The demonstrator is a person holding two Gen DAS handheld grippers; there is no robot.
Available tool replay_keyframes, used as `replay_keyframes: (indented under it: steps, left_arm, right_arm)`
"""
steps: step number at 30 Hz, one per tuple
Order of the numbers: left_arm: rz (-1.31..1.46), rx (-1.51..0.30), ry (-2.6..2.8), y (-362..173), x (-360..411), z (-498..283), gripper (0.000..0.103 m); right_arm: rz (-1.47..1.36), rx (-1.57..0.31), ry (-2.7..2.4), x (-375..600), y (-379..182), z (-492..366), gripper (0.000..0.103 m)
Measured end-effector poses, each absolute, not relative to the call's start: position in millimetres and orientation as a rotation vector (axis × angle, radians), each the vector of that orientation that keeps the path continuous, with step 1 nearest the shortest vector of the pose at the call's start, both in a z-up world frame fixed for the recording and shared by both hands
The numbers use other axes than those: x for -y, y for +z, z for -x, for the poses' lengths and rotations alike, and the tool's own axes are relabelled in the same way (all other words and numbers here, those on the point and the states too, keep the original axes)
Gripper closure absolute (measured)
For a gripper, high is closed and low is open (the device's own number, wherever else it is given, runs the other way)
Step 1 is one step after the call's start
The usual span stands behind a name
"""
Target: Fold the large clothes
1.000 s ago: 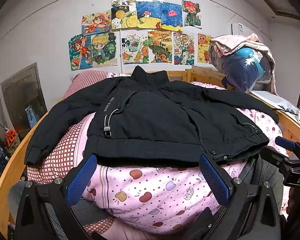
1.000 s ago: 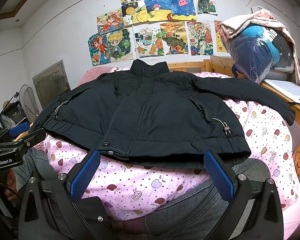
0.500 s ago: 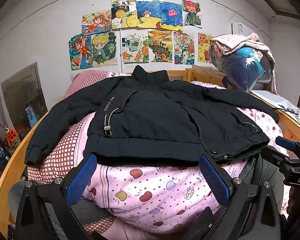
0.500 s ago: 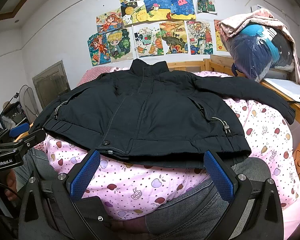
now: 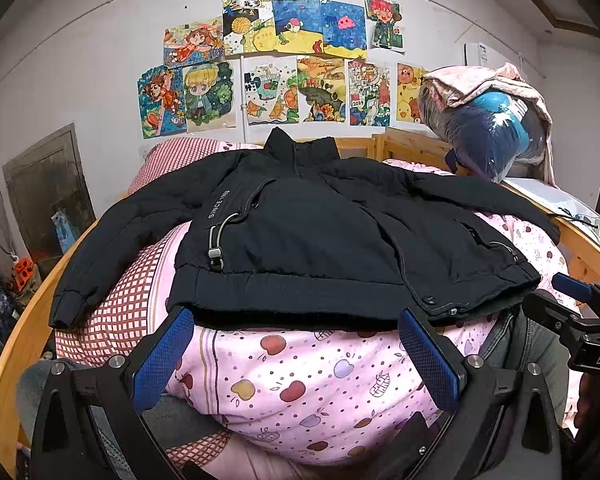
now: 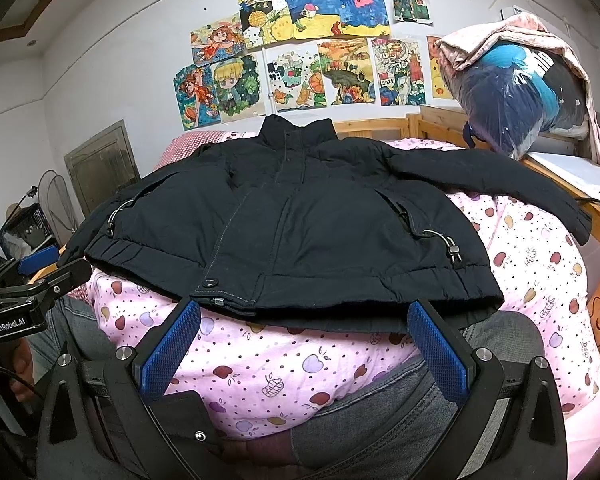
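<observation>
One black jacket [image 5: 320,240] (two sleeves spread), unfolded

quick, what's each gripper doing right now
Left gripper: open, holding nothing, just short of the jacket hem.
Right gripper: open, holding nothing, also at the hem.

"SINCE 1989" on black jacket [image 5: 300,240]

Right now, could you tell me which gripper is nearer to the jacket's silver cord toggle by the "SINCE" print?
Left. The left gripper sits just below the toggle; the right gripper faces the hem's other end.
</observation>
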State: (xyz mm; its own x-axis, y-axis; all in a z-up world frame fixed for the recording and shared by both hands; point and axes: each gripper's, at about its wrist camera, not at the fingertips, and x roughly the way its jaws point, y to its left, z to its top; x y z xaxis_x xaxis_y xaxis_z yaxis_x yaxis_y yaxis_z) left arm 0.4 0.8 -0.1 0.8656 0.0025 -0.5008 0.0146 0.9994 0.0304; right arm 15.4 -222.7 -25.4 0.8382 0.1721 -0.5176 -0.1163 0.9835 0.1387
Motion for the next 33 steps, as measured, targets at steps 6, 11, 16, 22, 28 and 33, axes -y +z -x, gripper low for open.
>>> replay_keyframes:
  steps: [6,11,16,22,28,33]
  left_arm:
    - [-0.026,-0.553,0.026,0,-11,-12,0.000]
    - [-0.050,-0.563,0.072,7,-15,-28,0.000]
    - [-0.069,-0.546,0.090,20,-14,-40,0.000]
    - [-0.093,-0.545,0.084,30,-11,-60,0.000]
    - [-0.137,-0.554,0.077,43,-1,-96,0.000]
    - [-0.188,-0.555,0.058,57,13,-140,0.000]
  right_arm:
    - [-0.088,-0.560,0.137,233,-22,-29,0.001]
    - [-0.074,-0.524,0.118,239,-10,-38,0.001]
    - [-0.044,-0.512,0.091,246,3,-59,0.001]
    - [0.020,-0.505,0.022,254,18,-95,0.001]
    - [-0.013,-0.504,0.004,272,35,-136,0.001]
    - [-0.129,-0.556,0.043,290,44,-184,0.001]
